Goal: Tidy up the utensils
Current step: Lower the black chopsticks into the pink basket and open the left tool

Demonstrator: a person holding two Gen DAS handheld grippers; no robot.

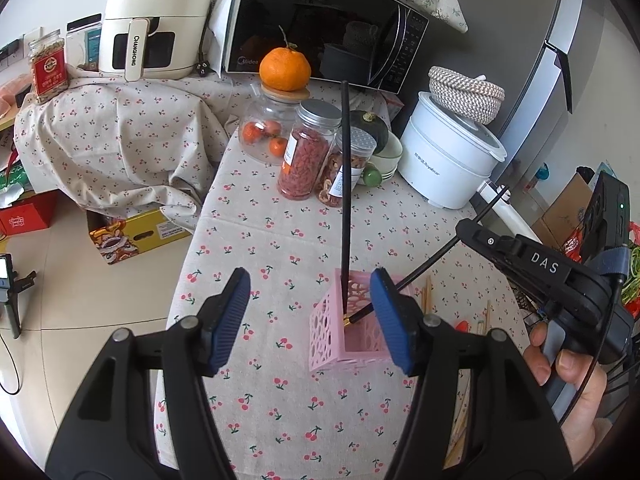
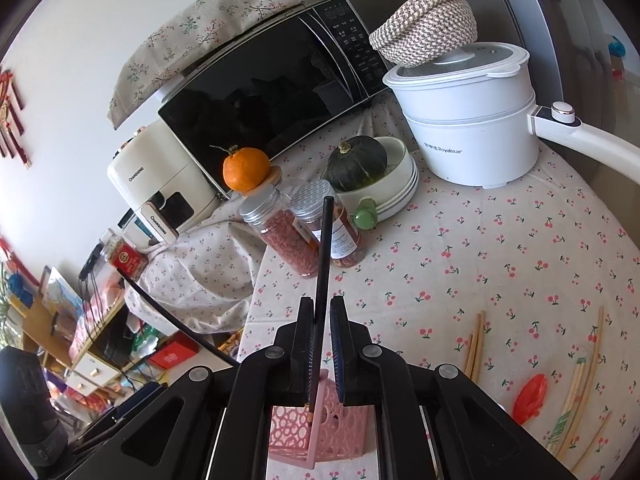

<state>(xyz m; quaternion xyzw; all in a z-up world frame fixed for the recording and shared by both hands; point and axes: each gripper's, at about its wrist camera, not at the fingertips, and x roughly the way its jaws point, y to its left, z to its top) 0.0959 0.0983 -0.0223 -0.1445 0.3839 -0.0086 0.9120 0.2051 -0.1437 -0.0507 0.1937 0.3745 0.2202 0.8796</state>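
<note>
A pink perforated holder (image 1: 344,328) stands on the cherry-print tablecloth (image 1: 280,240). Two black chopsticks rest in it: one upright (image 1: 345,184), one slanting right (image 1: 432,260). My left gripper (image 1: 310,314) is open, its blue pads either side of the holder's near left part, holding nothing. My right gripper (image 2: 320,344) hovers over the holder (image 2: 320,432). Its pads stand a little apart around one black chopstick (image 2: 324,256), and I cannot tell whether they touch it. The second black chopstick (image 2: 176,320) slants left. Wooden chopsticks (image 2: 474,344) lie on the cloth at the right.
Jars of dried food (image 1: 306,152), a jar topped by an orange (image 1: 285,65), a white electric pot (image 1: 448,160), stacked bowls with a squash (image 2: 356,164), a microwave (image 1: 320,24) and an air fryer (image 1: 156,20) stand behind. A red utensil (image 2: 530,398) lies right.
</note>
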